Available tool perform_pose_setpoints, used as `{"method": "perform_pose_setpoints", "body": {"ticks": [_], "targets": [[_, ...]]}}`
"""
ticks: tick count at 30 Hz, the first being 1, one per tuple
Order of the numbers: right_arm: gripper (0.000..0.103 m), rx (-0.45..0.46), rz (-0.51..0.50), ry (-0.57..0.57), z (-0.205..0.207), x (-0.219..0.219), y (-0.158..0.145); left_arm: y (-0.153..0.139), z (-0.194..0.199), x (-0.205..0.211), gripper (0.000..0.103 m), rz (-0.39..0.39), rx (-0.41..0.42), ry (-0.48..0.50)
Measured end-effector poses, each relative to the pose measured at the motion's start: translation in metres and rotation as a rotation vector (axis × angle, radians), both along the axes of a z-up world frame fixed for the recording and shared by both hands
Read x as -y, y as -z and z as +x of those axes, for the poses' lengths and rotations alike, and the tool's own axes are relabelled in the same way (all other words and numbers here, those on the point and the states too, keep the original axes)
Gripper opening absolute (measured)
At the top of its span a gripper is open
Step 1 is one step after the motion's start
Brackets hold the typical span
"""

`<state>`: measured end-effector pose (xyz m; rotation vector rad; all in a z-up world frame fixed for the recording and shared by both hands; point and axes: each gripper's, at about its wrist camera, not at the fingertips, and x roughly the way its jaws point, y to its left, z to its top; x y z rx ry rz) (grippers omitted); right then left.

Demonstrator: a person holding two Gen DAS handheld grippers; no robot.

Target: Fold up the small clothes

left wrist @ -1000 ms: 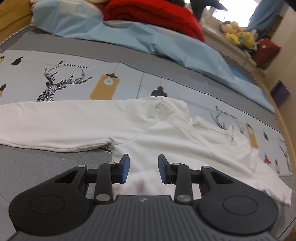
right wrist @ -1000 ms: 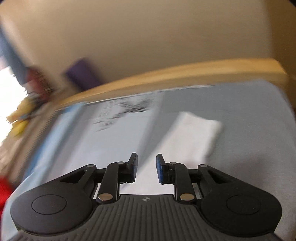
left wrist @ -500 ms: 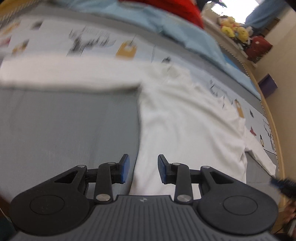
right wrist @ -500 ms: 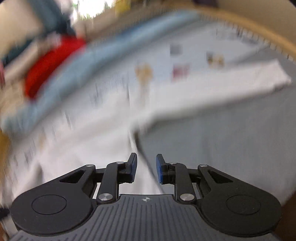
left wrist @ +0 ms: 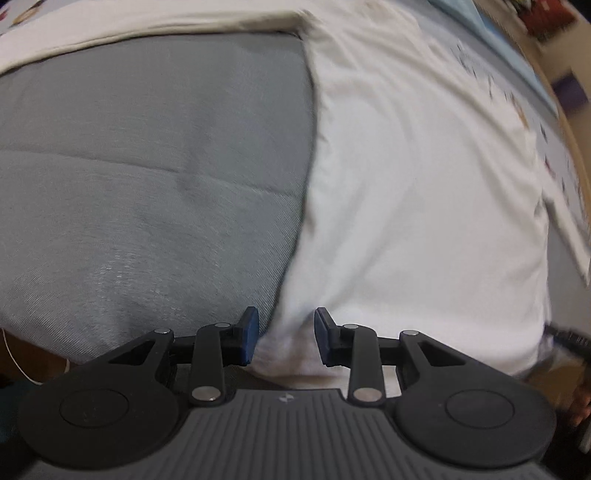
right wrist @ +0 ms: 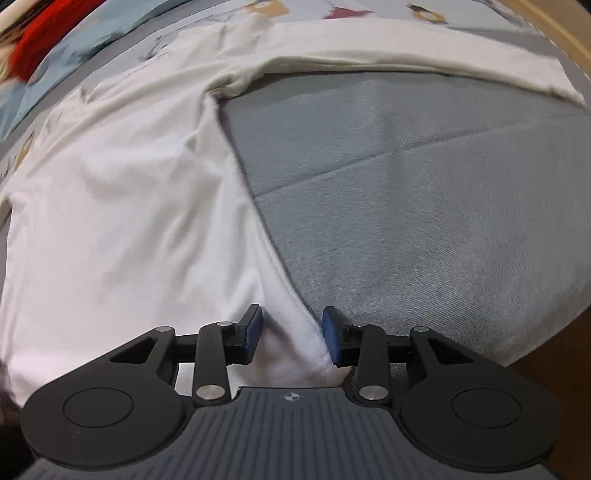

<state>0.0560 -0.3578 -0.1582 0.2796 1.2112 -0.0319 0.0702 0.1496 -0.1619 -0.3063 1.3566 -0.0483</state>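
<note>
A white long-sleeved shirt (left wrist: 417,177) lies flat on a grey bed cover (left wrist: 147,184), sleeves spread out to the sides. My left gripper (left wrist: 285,338) is open, its jaws on either side of the shirt's bottom left corner near the bed's front edge. My right gripper (right wrist: 291,338) is open, its jaws on either side of the bottom right corner of the shirt (right wrist: 122,206). One sleeve (right wrist: 424,59) stretches along the top of the right wrist view. Neither gripper holds cloth.
The grey cover (right wrist: 424,192) drops off at the bed's front edge by both grippers. A red blanket (right wrist: 40,33) and a light blue sheet lie at the far side. A wooden bed frame (right wrist: 554,29) runs along the right edge.
Both grippers swung down and back to the shirt's bottom hem at the bed's front edge. The left went to the left corner, the right to the right corner. Both stay open.
</note>
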Motion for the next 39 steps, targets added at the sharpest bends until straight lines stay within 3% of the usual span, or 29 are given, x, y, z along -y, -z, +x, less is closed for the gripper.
{"method": "perform_pose_setpoints", "body": {"ticks": [1, 2, 3, 6, 8, 10, 11, 14, 16, 18, 21, 23, 26, 29, 33, 36, 38, 39], "targets": [[0.014, -0.002, -0.005, -0.018, -0.002, -0.001, -0.002, 0.001, -0.001, 0.004, 0.033, 0.016, 0.001, 0.02], [0.003, -0.007, -0.001, -0.027, -0.003, -0.001, -0.003, 0.001, -0.003, 0.008, 0.021, 0.027, 0.006, 0.048], [0.004, -0.005, 0.018, -0.022, -0.004, 0.002, -0.006, -0.001, -0.004, 0.01, 0.005, 0.027, 0.011, 0.075], [0.003, 0.099, 0.069, 0.033, -0.011, 0.012, -0.039, -0.019, -0.011, 0.01, 0.005, -0.005, 0.079, 0.099], [0.003, 0.21, 0.16, 0.097, -0.024, 0.026, -0.07, -0.042, -0.022, -0.001, 0.005, -0.098, 0.165, 0.064], [0.003, 0.242, 0.157, 0.121, -0.035, 0.034, -0.082, -0.06, -0.036, -0.01, 0.005, -0.202, 0.233, 0.05], [0.003, 0.193, 0.119, 0.131, -0.036, 0.035, -0.075, -0.06, -0.04, -0.012, 0.005, -0.189, 0.219, 0.054], [0.003, -0.017, 0.057, 0.1, -0.03, 0.025, -0.035, -0.035, -0.041, -0.001, 0.005, -0.036, 0.085, 0.097], [0.003, -0.017, 0.06, 0.062, -0.032, 0.017, -0.033, -0.033, -0.041, 0.003, 0.005, 0.002, 0.074, 0.12], [0.003, 0.004, 0.064, 0.033, -0.03, 0.014, -0.033, -0.034, -0.042, -0.001, 0.005, -0.012, 0.081, 0.098], [0.003, -0.151, 0.012, 0.087, -0.027, 0.025, -0.004, -0.013, -0.038, 0.006, 0.005, 0.046, -0.012, 0.117], [0.003, -0.134, 0.005, 0.091, -0.028, 0.026, -0.011, -0.004, -0.038, 0.014, 0.005, 0.067, -0.046, 0.176], [0.005, -0.114, -0.059, 0.088, -0.032, 0.025, -0.019, -0.01, -0.04, 0.021, 0.008, 0.051, -0.022, 0.205], [0.009, -0.017, -0.105, 0.131, -0.038, 0.024, -0.036, -0.021, -0.041, 0.019, 0.008, 0.057, 0.058, 0.177], [0.013, 0.131, 0.019, 0.087, -0.039, 0.016, -0.055, -0.031, -0.039, 0.023, 0.01, -0.012, 0.137, 0.167], [0.026, 0.02, 0.06, 0.022, -0.034, 0.004, -0.033, -0.02, -0.032, 0.039, 0.01, -0.019, 0.089, 0.207], [0.027, -0.101, 0.011, 0.009, -0.033, -0.004, -0.009, 0.0, -0.03, 0.05, 0.01, 0.065, 0.006, 0.25], [0.026, -0.08, 0.002, 0.011, -0.034, -0.006, -0.011, 0.008, -0.03, 0.055, 0.01, 0.115, -0.028, 0.271]]}}
